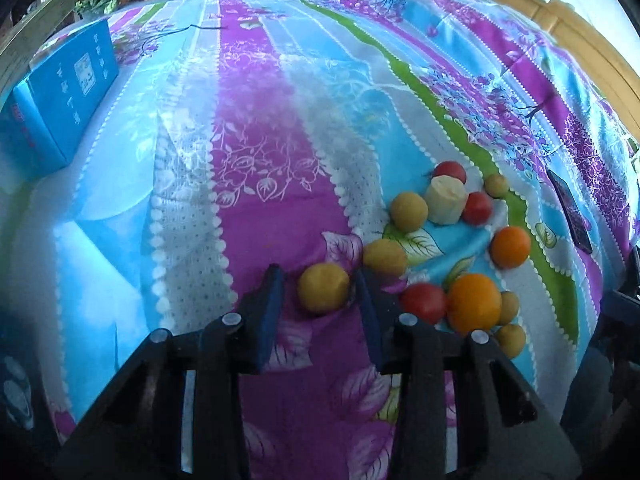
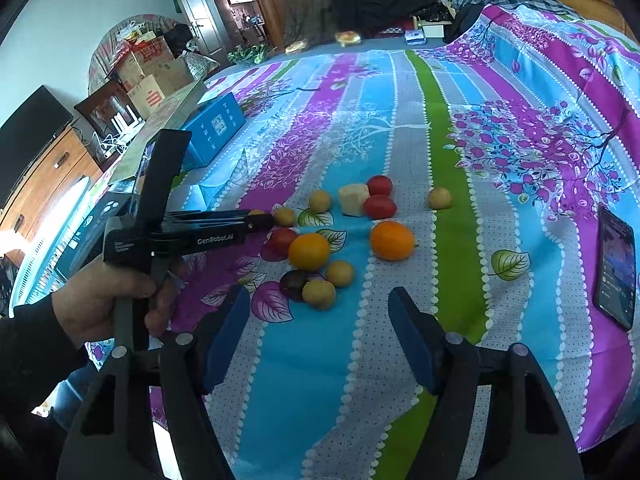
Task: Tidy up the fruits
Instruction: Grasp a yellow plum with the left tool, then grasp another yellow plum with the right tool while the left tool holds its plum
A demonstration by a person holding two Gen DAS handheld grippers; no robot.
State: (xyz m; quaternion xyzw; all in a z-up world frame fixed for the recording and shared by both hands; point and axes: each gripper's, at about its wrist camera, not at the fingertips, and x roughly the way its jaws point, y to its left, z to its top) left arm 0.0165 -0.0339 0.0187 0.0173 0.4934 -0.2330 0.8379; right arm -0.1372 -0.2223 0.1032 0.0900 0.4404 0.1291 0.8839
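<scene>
- Yellow fruit (image 1: 323,288) sits between the spread fingers of the left gripper (image 1: 320,284), lower centre of the left wrist view; pads flank it, contact unclear, not yet pinched.
- Right gripper (image 2: 320,312) hangs wide apart and empty at the bottom of its view.
- Task looks barely begun: oranges (image 2: 309,252), tomatoes (image 2: 379,206), small yellow fruits (image 2: 319,294) and a pale peeled chunk (image 2: 353,198) lie mixed in one loose cluster, unsorted.
- Surface: striped floral bedsheet (image 2: 400,120), purple, blue, green.
- Room: blue box (image 1: 60,92) upper left, phone (image 2: 616,268) right edge, cardboard boxes (image 2: 152,76) and wooden door (image 2: 256,0) behind.
</scene>
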